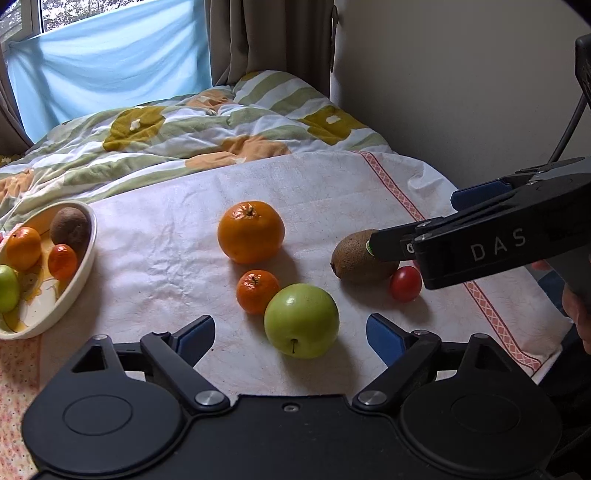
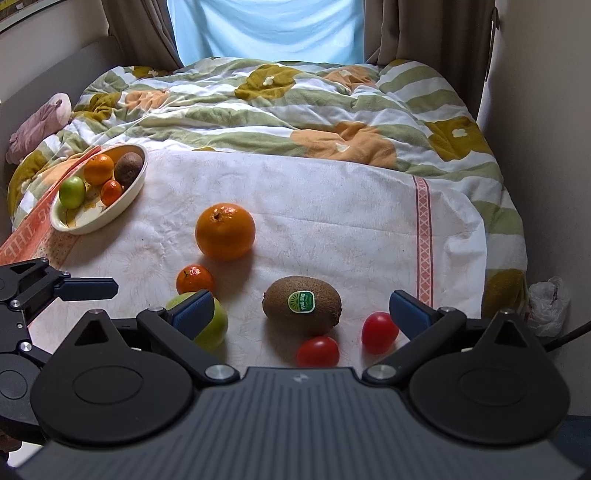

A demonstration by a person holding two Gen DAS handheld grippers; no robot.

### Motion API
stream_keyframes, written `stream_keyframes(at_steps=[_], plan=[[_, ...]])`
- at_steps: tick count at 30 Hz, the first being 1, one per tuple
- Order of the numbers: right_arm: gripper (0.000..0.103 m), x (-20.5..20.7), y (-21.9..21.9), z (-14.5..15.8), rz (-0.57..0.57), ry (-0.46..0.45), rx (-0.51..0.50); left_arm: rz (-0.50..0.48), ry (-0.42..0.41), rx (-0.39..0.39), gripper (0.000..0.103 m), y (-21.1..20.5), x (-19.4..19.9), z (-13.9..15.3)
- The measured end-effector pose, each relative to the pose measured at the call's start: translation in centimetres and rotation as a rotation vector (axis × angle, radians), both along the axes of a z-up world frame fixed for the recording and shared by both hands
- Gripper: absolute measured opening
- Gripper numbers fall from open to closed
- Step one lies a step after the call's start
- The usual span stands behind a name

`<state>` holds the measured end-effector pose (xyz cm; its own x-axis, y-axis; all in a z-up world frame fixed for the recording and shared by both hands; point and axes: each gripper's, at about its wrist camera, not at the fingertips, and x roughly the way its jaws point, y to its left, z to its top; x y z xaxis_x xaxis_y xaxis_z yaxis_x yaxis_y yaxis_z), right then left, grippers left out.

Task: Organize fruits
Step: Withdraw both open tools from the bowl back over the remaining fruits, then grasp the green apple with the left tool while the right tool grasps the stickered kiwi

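Observation:
A green apple (image 1: 301, 320) lies on the white cloth (image 1: 177, 258) between the open fingers of my left gripper (image 1: 290, 334). Behind it sit a small mandarin (image 1: 257, 291) and a large orange (image 1: 250, 232). My right gripper (image 2: 299, 314) is open, with a stickered kiwi (image 2: 302, 305) just ahead between its fingers and two cherry tomatoes (image 2: 318, 352) (image 2: 380, 332) close in front. In the left wrist view the right gripper (image 1: 413, 221) reaches over the kiwi (image 1: 360, 256). A cream oval bowl (image 2: 125, 201) at the far left holds an orange, a mandarin, a kiwi and a green fruit.
The cloth covers the near part of a bed with a rumpled floral duvet (image 2: 295, 110) behind it. A wall (image 1: 461, 74) runs along the right, curtains and a blue sheet (image 2: 266, 29) at the back. A pink soft toy (image 2: 40, 123) lies far left.

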<state>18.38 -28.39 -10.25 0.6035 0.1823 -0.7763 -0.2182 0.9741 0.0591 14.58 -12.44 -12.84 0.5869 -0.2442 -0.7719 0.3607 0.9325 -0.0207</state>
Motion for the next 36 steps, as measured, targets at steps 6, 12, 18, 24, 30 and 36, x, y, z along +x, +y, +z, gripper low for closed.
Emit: stream_keyframes(at_steps=[6,12,18,24,30,36], plan=[[0.103,1.5,0.1,-2.6,0.032,0.02,-0.005,0.014,0.025,0.021,0.086,-0.9,2.0,-2.5],[0.103,3.0,0.0,-4.3,0.049,0.049,0.0,0.014,0.058,0.028,0.073,-1.5,3.0,-4.3],[0.103,3.6,0.2,-4.8,0.069,0.07,0.007,-0.002,0.067,0.022,0.06,-2.0,3.0,-4.5],[0.103,4.1,0.4,-5.1,0.072,0.088,0.015,0.005,0.072,0.025,0.06,-2.1,3.0,-4.5],[0.103,4.5,0.5,-5.8,0.078,0.104,0.016,0.028,0.085,0.021,0.06,-1.5,2.7,-4.3],[0.103,4.8,0.7,-6.8,0.089,0.119,0.024,0.065,0.081,0.022,0.06,-0.7,2.5,-4.1]])
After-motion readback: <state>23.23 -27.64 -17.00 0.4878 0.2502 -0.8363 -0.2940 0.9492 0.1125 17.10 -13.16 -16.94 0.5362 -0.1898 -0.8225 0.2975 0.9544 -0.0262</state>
